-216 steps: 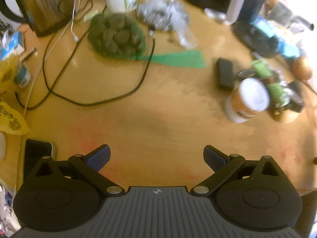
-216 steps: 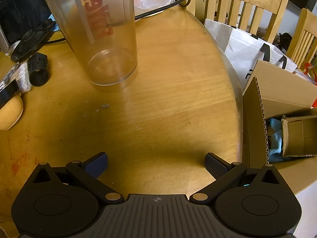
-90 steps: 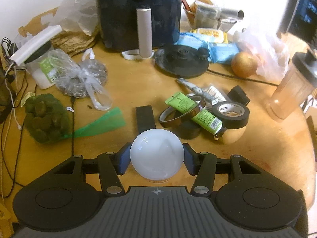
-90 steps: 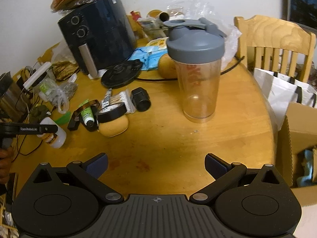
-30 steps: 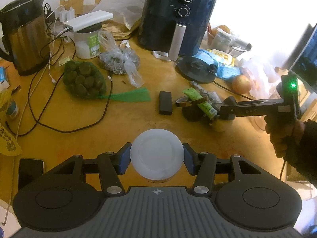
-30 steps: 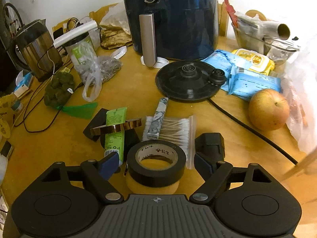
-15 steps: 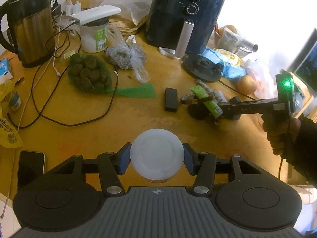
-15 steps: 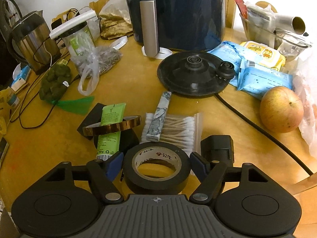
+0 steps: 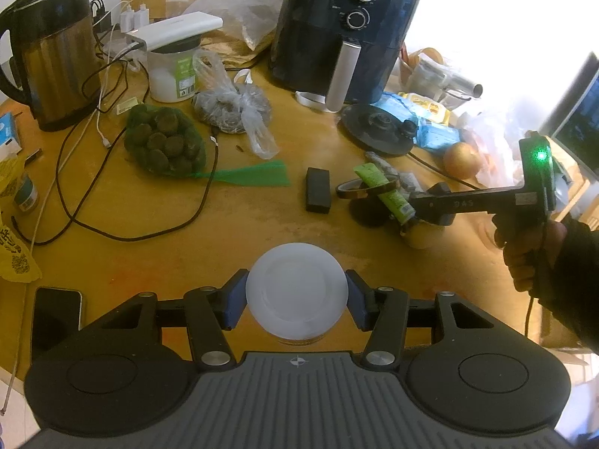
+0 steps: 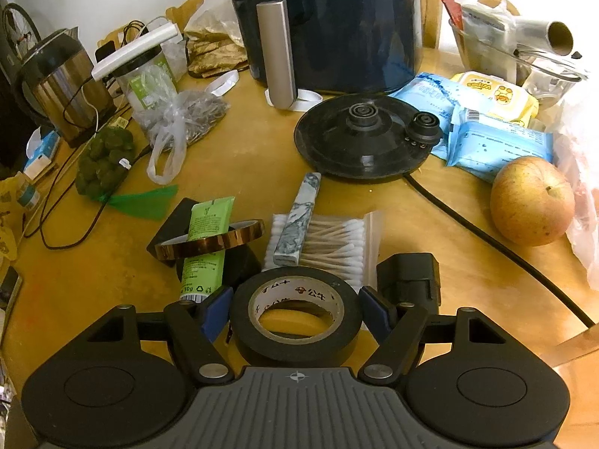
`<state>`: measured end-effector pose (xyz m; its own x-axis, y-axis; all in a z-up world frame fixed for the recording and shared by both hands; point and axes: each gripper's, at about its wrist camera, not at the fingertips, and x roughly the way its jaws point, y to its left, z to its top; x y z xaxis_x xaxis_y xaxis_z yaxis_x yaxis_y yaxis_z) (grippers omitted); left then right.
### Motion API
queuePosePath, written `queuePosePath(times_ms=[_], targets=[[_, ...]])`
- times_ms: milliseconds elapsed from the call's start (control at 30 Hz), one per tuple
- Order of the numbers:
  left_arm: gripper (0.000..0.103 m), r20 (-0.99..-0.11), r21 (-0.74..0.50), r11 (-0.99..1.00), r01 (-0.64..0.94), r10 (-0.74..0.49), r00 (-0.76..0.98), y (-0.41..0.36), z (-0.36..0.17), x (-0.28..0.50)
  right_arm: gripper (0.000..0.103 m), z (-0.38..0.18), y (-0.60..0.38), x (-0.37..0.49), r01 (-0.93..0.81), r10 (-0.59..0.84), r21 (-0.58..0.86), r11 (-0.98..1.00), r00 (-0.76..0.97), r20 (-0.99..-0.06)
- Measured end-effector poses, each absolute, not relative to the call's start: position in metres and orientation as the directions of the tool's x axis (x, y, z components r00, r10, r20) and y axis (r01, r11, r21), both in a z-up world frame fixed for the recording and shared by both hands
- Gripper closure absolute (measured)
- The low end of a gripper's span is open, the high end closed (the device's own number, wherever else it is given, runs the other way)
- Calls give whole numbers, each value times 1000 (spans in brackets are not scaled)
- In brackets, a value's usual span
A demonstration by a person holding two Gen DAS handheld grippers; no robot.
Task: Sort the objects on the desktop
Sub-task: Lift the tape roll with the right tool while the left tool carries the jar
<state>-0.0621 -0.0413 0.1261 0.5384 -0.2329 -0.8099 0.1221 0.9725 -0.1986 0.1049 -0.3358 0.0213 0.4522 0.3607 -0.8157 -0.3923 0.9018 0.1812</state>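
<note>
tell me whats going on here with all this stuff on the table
A person is sorting a cluttered wooden table with a hand-held gripper in each hand. The left gripper is clamped on a white-lidded jar, held above the table. The right gripper has its pads against a roll of black electrical tape that sits on a yellowish round object. Beside it lie a green tube, a pack of cotton swabs and an apple.
</note>
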Motion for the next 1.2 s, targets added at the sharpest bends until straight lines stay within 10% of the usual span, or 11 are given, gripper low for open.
queuePosePath(times_ms=[1200], targets=[[50, -787, -197, 944, 266, -314, 530, -79, 141, -93, 28, 97, -377, -24, -348, 413, 247, 904, 566, -714]])
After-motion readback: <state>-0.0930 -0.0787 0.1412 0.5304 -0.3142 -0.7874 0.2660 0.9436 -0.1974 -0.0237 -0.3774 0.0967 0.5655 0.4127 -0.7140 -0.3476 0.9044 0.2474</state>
